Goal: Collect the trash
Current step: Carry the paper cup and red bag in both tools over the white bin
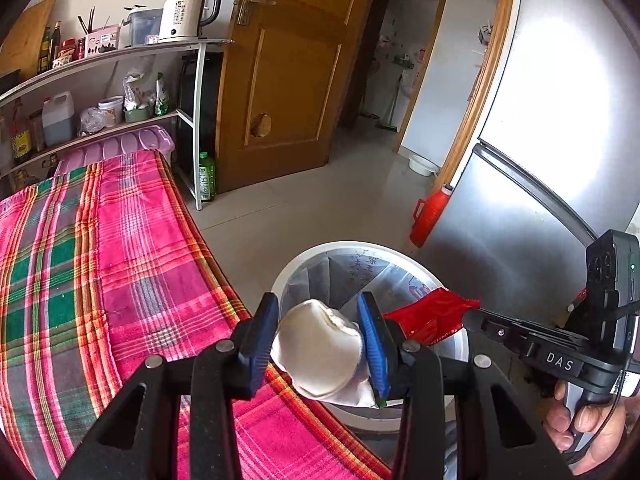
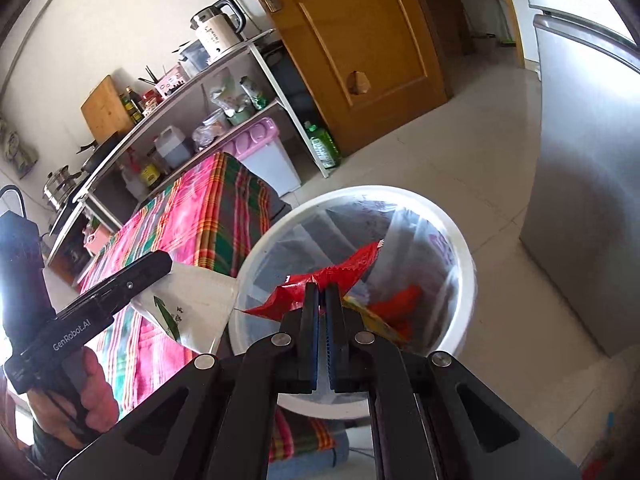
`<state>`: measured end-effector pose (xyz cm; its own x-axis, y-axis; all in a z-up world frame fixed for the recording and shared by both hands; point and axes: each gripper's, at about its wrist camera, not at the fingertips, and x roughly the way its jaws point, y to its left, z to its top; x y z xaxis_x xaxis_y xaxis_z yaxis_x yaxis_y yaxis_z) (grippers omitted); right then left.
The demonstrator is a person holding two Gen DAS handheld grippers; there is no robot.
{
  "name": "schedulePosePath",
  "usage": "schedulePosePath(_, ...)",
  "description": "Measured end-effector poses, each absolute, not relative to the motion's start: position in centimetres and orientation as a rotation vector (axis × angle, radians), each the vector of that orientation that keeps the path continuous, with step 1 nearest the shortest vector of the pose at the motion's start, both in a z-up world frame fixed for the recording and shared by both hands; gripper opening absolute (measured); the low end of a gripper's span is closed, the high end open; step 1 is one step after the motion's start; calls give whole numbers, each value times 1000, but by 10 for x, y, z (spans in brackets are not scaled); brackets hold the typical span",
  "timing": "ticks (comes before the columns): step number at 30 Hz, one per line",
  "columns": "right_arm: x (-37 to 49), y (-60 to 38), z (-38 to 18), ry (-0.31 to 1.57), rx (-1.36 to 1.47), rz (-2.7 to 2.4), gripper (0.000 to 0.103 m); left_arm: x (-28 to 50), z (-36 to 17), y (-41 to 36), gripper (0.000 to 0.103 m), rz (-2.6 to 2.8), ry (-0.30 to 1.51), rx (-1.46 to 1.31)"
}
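Note:
My left gripper (image 1: 318, 308) is shut on a crumpled white packet (image 1: 320, 354), its blue pads pressing both sides, over the near rim of the white trash bin (image 1: 448, 280). In the right wrist view the same packet (image 2: 188, 304) shows a green leaf print and hangs from the left gripper (image 2: 166, 262) just left of the bin. My right gripper (image 2: 321, 290) is shut on a red wrapper (image 2: 344, 272) above the bin's (image 2: 470, 280) open mouth. From the left wrist view, the right gripper (image 1: 470, 318) and its red wrapper (image 1: 432, 314) hang over the bin. Red and yellow wrappers (image 2: 404, 304) lie inside the bin.
A table under a pink plaid cloth (image 1: 100, 260) stands left of the bin. A shelf with a kettle (image 1: 188, 12) lines the back wall. A silver fridge (image 1: 520, 200) stands to the right, with a red flask (image 1: 430, 214) on the floor and a wooden door (image 1: 292, 80) behind.

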<state>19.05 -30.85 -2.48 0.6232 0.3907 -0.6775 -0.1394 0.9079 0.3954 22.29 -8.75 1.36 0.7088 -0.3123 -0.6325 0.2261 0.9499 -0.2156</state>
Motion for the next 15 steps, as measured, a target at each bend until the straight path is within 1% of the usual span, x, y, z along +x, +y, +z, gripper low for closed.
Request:
schedulePosePath(6, 193, -312, -33, 881, 332, 311, 4, 230, 1, -98, 43, -318, 756, -127)
schedulePosePath(10, 193, -311, -38, 905, 317, 303, 8, 234, -7, -103, 43, -339, 781, -136)
schedulePosePath(12, 192, -311, -40, 906, 314, 305, 12, 234, -9, -105, 43, -347, 784, -130)
schedulePosePath(14, 192, -310, -40, 903, 312, 306, 21, 233, -9, -105, 43, -358, 781, -130)
schedulePosePath(15, 191, -310, -39, 901, 311, 304, 23, 232, -8, -105, 43, -360, 779, -130)
